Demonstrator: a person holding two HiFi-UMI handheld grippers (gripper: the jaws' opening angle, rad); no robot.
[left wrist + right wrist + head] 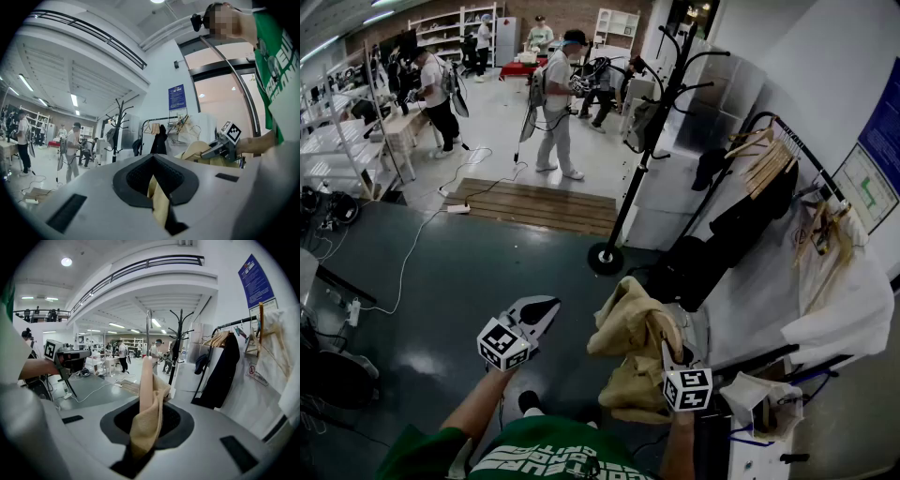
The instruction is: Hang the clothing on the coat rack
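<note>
Bare floor (469, 272) up to coat rack (637, 167)

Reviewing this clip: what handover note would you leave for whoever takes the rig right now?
Left gripper: shut on a strip of the tan garment.
Right gripper: shut on the same garment, which hangs bunched up.
Coat rack: stands ahead, apart from the garment.
Done: garment picked up. Left: carry it over and hang it on the rack.

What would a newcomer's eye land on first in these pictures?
The crumpled tan knitted garment low in the middle of the head view, pinched in the right hand-held gripper. Beyond it stands the tall black metal coat rack, with a row of pale wooden hangers and a hanging black coat to its right.
</note>
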